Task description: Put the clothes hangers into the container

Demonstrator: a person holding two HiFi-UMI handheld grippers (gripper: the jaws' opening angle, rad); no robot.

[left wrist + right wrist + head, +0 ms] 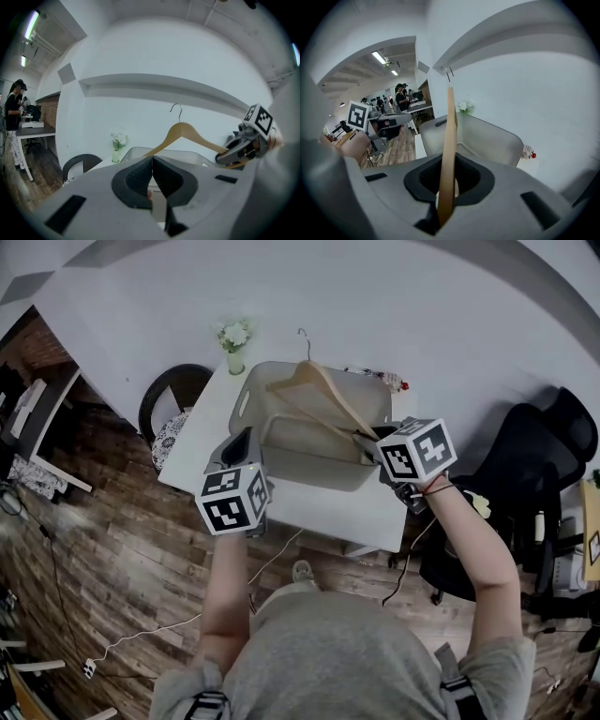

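A wooden clothes hanger (323, 395) with a metal hook is tilted over the grey plastic container (281, 437) on the white table (309, 507). My right gripper (370, 442) is shut on one end of the hanger (449, 154), which runs up between the jaws edge-on, at the container's (487, 136) right side. From the left gripper view, the hanger (187, 133) stands above the container rim (136, 152), with the right gripper (243, 147) on its arm. My left gripper (239, 451) is at the container's front left corner, shut with nothing in it (152, 176).
A small vase of white flowers (234, 343) stands at the table's far left corner. A dark round chair (173, 395) is left of the table and a black office chair (544, 456) to the right. A small red-capped bottle (527, 152) lies behind the container.
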